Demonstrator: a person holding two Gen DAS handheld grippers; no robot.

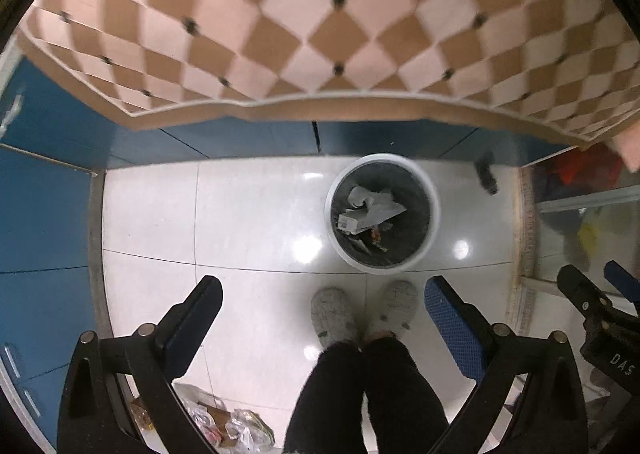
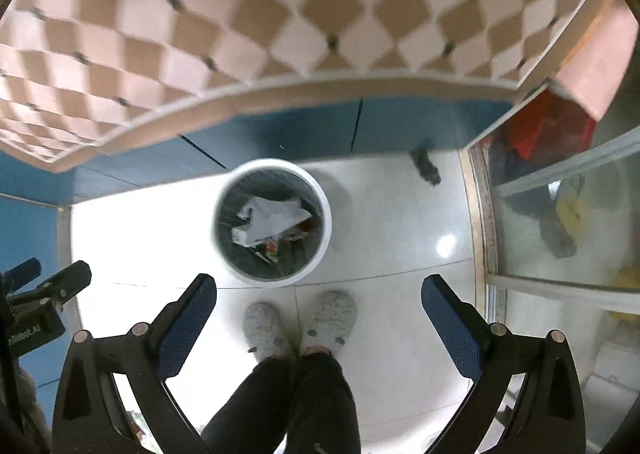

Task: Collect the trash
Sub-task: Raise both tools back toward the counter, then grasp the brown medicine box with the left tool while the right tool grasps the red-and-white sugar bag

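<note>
A round white trash bin [image 1: 434,209] with a black liner stands on the white tiled floor; crumpled white paper and wrappers [image 1: 370,209] lie inside. It also shows in the right wrist view [image 2: 326,221] with the paper [image 2: 272,219]. My left gripper [image 1: 322,294] is open and empty, high above the floor, near side of the bin. My right gripper [image 2: 320,294] is open and empty, likewise above the floor. A heap of plastic wrappers and bags [image 1: 228,424] lies on the floor at the lower left.
The person's legs and grey slippers [image 1: 334,314] stand just before the bin. A table with a checkered cloth [image 1: 320,33] overhangs beyond the bin. Blue cabinets [image 1: 40,213] line the left. A glass door [image 2: 560,234] is at right. A small dark object [image 2: 426,165] lies on the floor.
</note>
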